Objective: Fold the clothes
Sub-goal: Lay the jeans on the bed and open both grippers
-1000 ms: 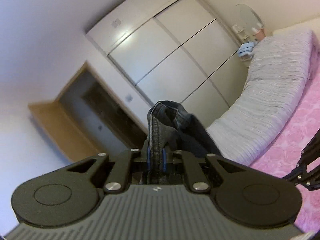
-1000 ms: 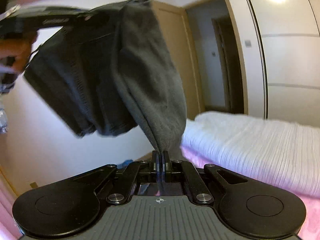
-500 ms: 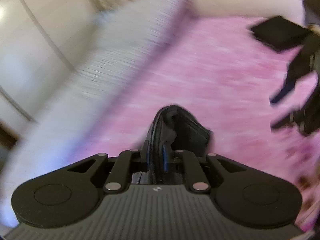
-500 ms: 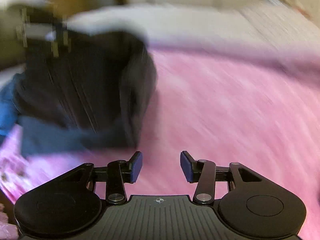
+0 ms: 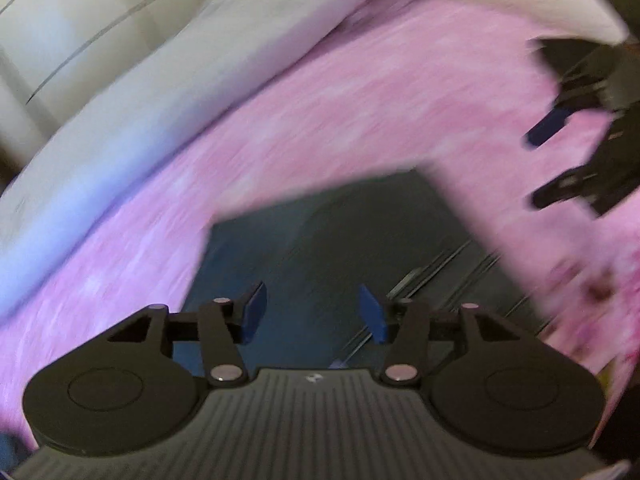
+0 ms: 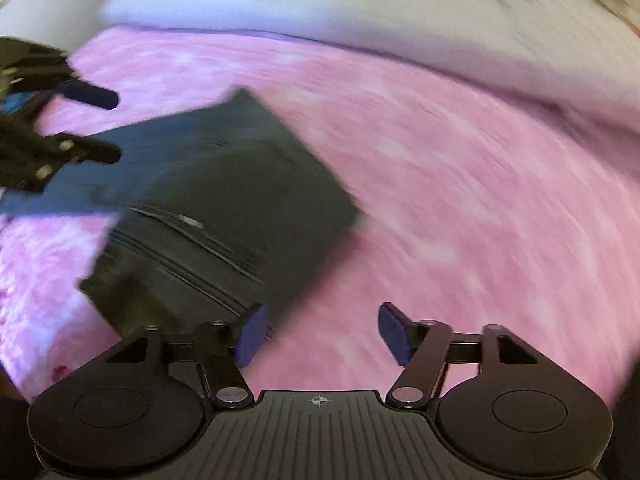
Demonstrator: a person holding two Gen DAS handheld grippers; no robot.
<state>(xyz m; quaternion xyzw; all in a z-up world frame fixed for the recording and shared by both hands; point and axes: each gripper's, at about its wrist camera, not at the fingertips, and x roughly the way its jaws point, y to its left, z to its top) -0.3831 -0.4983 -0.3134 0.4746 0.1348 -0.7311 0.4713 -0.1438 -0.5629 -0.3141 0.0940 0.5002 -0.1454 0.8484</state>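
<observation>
Left gripper (image 5: 312,312): my jaws just opened, nothing clamped; dark jeans (image 5: 340,248) beneath.
Right gripper (image 6: 320,332): jaws just spread, empty; jeans left of them.
Around: pink bed cover (image 6: 440,160), white quilt (image 6: 360,12) beyond.

Dark, perhaps denim-blue jeans (image 6: 224,200) on mottled pink bedspread (image 6: 440,184).

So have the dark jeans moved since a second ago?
Yes. The jeans hung in the air against the wall and door; they now lie flat on the pink bedspread, released by both tools, whose jaws have just been opening.
</observation>
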